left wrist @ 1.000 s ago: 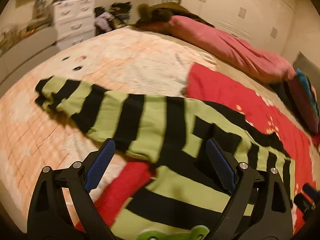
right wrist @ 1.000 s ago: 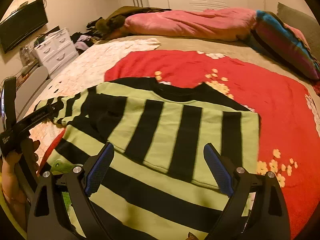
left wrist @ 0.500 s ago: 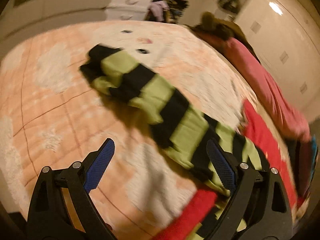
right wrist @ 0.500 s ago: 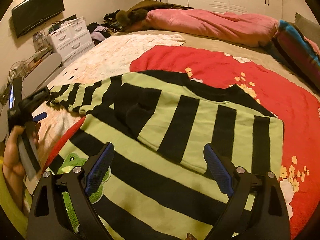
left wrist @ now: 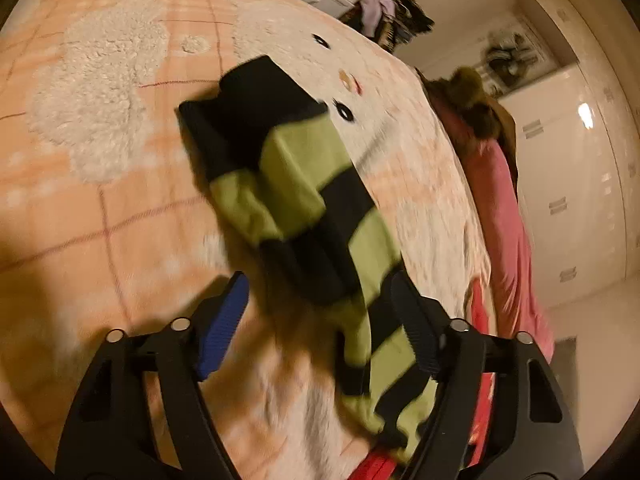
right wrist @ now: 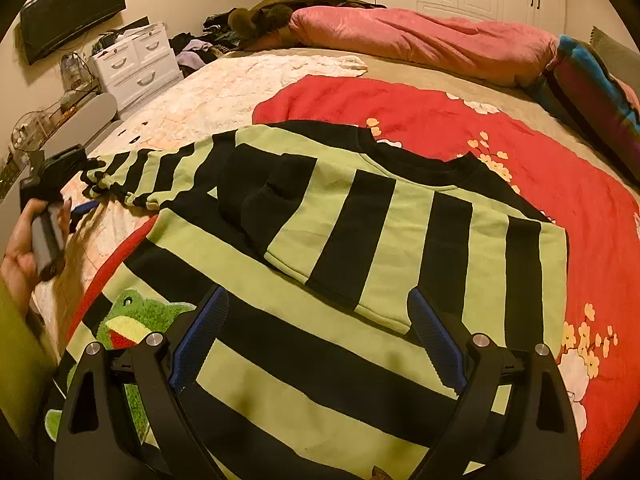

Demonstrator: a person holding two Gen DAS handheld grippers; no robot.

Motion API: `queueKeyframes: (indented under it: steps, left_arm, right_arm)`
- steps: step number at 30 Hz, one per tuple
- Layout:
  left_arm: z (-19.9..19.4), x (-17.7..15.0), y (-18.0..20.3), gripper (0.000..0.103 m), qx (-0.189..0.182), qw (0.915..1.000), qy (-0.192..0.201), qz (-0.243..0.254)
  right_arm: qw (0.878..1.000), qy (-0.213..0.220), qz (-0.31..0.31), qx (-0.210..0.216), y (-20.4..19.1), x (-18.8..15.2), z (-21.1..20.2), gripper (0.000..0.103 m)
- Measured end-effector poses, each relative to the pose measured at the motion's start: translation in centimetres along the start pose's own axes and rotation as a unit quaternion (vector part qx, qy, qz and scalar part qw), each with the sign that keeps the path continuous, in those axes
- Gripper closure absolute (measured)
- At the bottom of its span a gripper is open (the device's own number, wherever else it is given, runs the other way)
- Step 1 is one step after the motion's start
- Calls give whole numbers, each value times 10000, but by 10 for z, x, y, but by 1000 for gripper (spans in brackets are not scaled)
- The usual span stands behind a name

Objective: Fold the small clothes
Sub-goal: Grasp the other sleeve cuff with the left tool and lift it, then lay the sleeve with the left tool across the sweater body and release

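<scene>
The left hand-held gripper [left wrist: 320, 320] has swung out from over the body of the striped sweater [right wrist: 360, 248] to the loose sleeve [left wrist: 296, 184] that trails onto the peach blanket [left wrist: 100, 200], and it has rolled over on its way there. Its jaws have just been closing in. The sleeve lies between the 2 blue pads [left wrist: 222, 328], but the left pad stands clear of the cloth and the right one only borders it, so nothing is pinched yet. From the right wrist view the same gripper sits in the person's hand [right wrist: 28, 248] at the cuff end of the sleeve [right wrist: 132, 176].

That suggests the step in hand is the second sleeve: the first already lies folded across the chest, a dark-striped flap on the sweater's front. Once the grip lands, the sleeve can be carried inward over the body to match it.

The sweater itself lies flat on the bed, partly on the red flowered blanket [right wrist: 520, 160], collar toward the pink duvet [right wrist: 420, 40], with a green frog patch [right wrist: 136, 320] near the hem.

The right hand-held gripper [right wrist: 320, 344] hovers spread wide over the lower front of the sweater, holding nothing. It has barely shifted, only drawn slightly closer to the cloth.
</scene>
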State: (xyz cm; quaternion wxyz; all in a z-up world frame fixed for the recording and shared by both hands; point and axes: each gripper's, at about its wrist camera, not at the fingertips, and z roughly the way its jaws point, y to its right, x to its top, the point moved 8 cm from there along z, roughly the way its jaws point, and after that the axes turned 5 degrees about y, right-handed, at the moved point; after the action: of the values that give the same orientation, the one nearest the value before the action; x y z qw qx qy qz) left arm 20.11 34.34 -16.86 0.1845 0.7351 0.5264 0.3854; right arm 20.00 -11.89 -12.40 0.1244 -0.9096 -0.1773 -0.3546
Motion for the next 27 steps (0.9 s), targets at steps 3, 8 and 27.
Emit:
queueKeyframes:
  steps: [3,8,27]
  left_arm:
    - [15,11,-6,46,-7,9995,27,-307]
    - [26,25,-14,85,-238,9958,73,-882]
    - [-65,-88,181,101,-1209,9699,189,2104]
  right_arm:
    - [10000,-12,21,-24,2,-1,0,13]
    - [10000,-32,77,-55,7,-3,0,13]
    - [9959,108,854,-285,61,-6,-16,13]
